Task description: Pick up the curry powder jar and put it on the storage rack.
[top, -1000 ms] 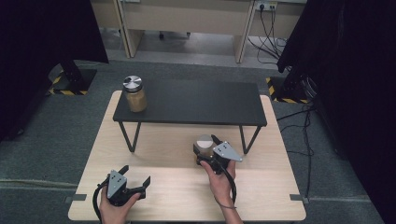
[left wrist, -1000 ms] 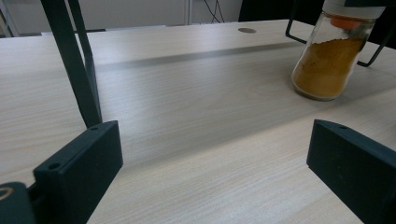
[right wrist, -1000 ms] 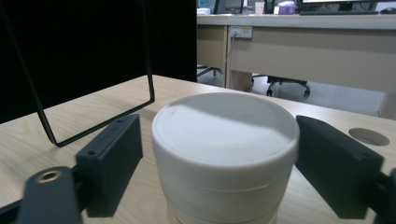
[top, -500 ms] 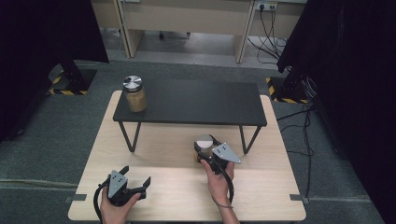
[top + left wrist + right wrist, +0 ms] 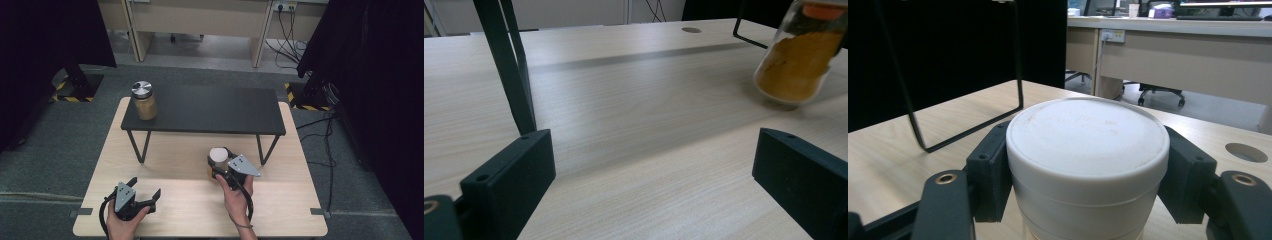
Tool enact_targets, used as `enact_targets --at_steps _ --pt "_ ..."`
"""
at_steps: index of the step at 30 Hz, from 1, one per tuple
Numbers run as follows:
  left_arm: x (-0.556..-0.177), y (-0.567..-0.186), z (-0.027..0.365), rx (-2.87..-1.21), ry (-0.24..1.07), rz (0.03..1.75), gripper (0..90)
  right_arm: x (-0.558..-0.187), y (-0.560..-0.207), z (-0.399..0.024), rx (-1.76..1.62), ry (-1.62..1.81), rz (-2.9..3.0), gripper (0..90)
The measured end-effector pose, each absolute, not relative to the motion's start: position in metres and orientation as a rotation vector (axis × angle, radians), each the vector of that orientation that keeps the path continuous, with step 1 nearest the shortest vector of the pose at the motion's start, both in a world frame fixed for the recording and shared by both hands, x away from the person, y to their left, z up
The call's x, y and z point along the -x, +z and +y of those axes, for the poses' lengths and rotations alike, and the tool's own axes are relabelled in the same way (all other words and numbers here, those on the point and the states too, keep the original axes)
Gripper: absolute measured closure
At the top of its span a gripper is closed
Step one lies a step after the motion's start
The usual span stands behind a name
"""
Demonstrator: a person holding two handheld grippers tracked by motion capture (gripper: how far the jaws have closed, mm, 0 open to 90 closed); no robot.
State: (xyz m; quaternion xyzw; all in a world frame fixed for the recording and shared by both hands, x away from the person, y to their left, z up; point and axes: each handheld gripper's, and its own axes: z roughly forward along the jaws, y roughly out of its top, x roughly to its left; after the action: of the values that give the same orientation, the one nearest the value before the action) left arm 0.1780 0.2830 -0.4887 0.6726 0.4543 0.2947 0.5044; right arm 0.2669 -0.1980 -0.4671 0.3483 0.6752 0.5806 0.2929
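Observation:
A jar of yellow powder with a white lid [image 5: 218, 154] sits in front of the black low shelf [image 5: 210, 111], right of the table's middle. My right gripper [image 5: 218, 163] is shut on it, one black pad on each side of the lid [image 5: 1088, 135]. In the left gripper view the same jar [image 5: 796, 65] leans at the upper right, its base close to the wood. My left gripper [image 5: 145, 188] rests near the front left of the table, jaws open and empty, wide apart in its own view [image 5: 651, 175].
A second jar [image 5: 143, 100] with a metal lid and brownish contents stands on the left end of the black shelf. The shelf's thin legs [image 5: 506, 65] stand on the light wooden table [image 5: 190, 210]. Desks and cables lie beyond the table.
The right gripper has settled slightly closer around the white-lidded jar. The left hand has kept still.

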Motion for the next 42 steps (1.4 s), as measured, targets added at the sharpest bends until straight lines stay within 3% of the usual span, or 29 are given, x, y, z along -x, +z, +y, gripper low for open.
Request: enact_targets --at_steps 21,42 --pt "-0.177 -0.488 0.283 -1.618 0.718 1.098 2.9 -0.213 -0.422 -0.241 -0.889 1.603 1.749 33.9" --pt "-0.176 -0.488 0.282 -1.619 0.715 1.102 2.9 -0.191 -0.378 -0.271 -0.879 1.575 1.702 33.9"
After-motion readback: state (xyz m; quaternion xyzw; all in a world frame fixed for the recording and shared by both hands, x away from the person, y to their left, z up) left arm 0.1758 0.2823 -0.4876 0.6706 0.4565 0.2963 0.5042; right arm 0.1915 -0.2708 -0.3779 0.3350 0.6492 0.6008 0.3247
